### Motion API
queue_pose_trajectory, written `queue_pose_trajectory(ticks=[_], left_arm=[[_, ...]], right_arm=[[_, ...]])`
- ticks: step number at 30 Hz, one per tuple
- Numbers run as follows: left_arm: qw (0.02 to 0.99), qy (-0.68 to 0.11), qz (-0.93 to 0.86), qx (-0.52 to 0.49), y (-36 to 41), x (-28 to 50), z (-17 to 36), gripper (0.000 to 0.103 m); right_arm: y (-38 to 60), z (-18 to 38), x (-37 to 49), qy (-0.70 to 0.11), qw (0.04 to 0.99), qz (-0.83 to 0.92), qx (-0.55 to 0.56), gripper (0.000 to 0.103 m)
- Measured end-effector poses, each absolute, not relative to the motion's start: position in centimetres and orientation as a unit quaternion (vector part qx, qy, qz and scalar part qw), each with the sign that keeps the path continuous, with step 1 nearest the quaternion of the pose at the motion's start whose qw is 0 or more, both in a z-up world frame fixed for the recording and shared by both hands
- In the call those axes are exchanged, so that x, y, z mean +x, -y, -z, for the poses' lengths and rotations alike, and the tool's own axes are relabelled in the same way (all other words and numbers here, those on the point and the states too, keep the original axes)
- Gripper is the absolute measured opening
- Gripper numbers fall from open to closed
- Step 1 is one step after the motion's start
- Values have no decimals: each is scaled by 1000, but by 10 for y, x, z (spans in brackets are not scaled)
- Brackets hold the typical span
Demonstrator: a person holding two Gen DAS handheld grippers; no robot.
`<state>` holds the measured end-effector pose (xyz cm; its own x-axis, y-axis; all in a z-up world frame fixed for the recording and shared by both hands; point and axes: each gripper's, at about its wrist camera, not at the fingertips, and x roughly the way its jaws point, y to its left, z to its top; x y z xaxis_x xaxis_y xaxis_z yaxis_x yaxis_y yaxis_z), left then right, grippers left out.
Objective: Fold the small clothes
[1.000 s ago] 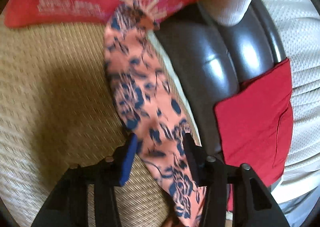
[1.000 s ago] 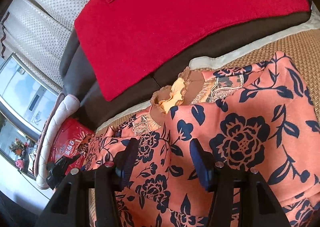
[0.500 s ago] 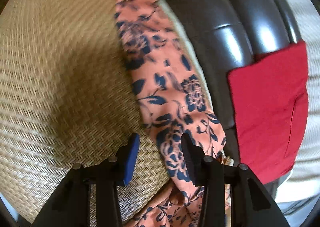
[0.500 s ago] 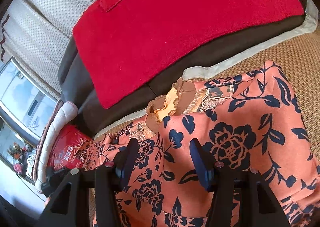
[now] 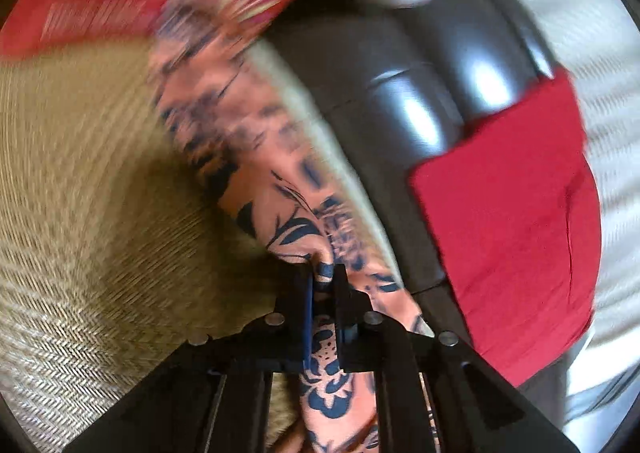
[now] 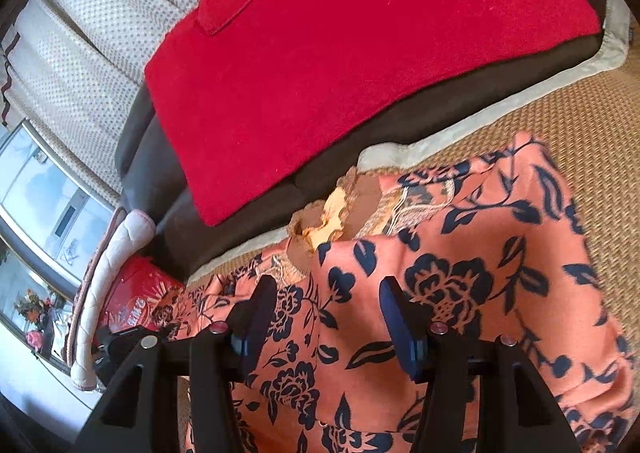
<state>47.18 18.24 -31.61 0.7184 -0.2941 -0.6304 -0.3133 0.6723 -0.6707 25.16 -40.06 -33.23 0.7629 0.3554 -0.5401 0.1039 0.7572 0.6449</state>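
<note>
Since a moment ago our left gripper (image 5: 324,285) has just pinched shut on an edge of the floral garment (image 6: 460,293), soft, light cloth sprawled beneath our right gripper (image 6: 328,317), whose jaws gape above it, best gripped at hems.
</note>
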Motion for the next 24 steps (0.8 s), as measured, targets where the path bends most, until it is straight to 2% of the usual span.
queue_pose_trajectory(ticks=[3, 7, 11, 13, 15, 17, 18, 20, 24], left_arm=[[880, -351, 19, -321, -140, 464, 280, 8], [923, -353, 90, -123, -18, 439, 251, 8], [892, -411, 172, 77, 109, 398, 286, 10], [847, -470, 208, 138, 153, 372, 325, 17], [857, -440, 196, 180, 162, 348, 326, 20], [855, -433, 226, 176, 152, 330, 310, 25], [859, -431, 242, 135, 133, 322, 295, 28], [864, -432, 245, 77, 105, 317, 276, 52], [884, -418, 189, -91, 6, 323, 238, 64]], right_arm=[[413, 326, 243, -321, 879, -59, 348, 58], [437, 320, 230, -303, 881, -35, 361, 58], [462, 323, 223, -298, 871, -19, 390, 58], [475, 325, 220, -295, 863, -13, 410, 58], [482, 326, 221, -300, 858, -11, 417, 61], [485, 328, 223, -313, 848, -16, 426, 70], [485, 330, 224, -317, 844, -20, 432, 70], [484, 332, 227, -324, 836, -32, 441, 70], [472, 328, 229, -323, 837, -45, 438, 70]])
